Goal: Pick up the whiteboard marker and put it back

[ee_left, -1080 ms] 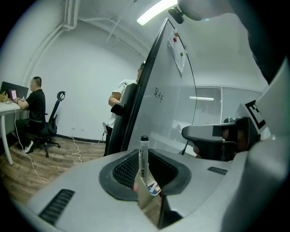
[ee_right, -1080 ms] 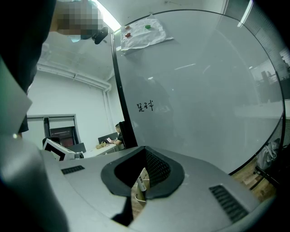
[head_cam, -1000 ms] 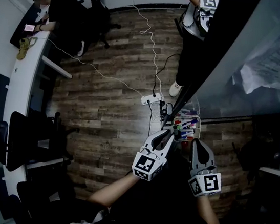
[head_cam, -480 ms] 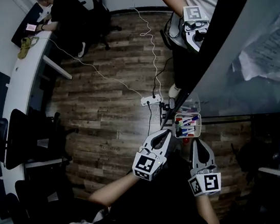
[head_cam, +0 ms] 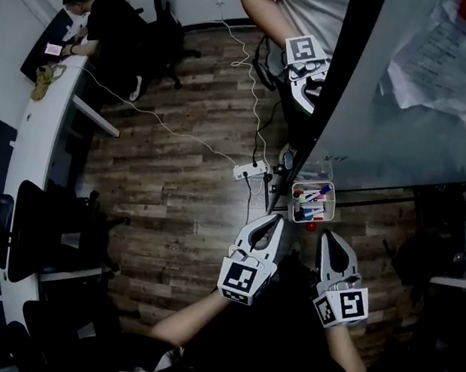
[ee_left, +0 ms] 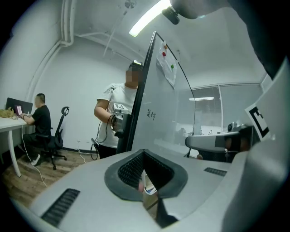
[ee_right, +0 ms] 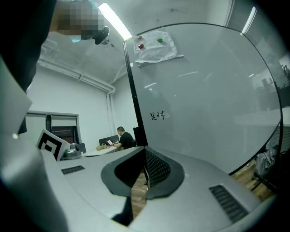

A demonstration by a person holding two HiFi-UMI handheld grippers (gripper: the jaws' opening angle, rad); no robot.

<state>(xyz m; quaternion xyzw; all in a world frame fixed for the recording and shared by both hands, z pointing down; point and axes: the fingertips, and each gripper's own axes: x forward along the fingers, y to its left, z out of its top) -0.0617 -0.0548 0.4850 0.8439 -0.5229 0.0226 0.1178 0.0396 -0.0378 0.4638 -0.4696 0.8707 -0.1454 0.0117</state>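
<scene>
Several coloured whiteboard markers lie in a clear tray [head_cam: 311, 202] fixed at the foot of the glass whiteboard [head_cam: 413, 129]. My left gripper [head_cam: 274, 221] points at the tray from just below and to its left, jaws shut and holding nothing. My right gripper [head_cam: 329, 236] hangs just below the tray's right end, also shut and empty. In the left gripper view the closed jaws [ee_left: 146, 181] leave a slit that shows a sliver of the tray. The right gripper view shows its closed jaws [ee_right: 144, 179] before the whiteboard [ee_right: 204, 99], which bears small writing [ee_right: 158, 115].
Another person [head_cam: 301, 10] stands at the board's far edge holding a gripper [head_cam: 306, 62]. A power strip [head_cam: 251, 170] and cables lie on the wood floor. A seated person [head_cam: 101, 21] works at a long white desk [head_cam: 28, 143] on the left, with chairs nearby. Paper with magnets [head_cam: 444, 60] hangs on the board.
The standing person with the other gripper has come further into view, down and left. The tray sits slightly higher in the head view. My two grippers have barely moved.
</scene>
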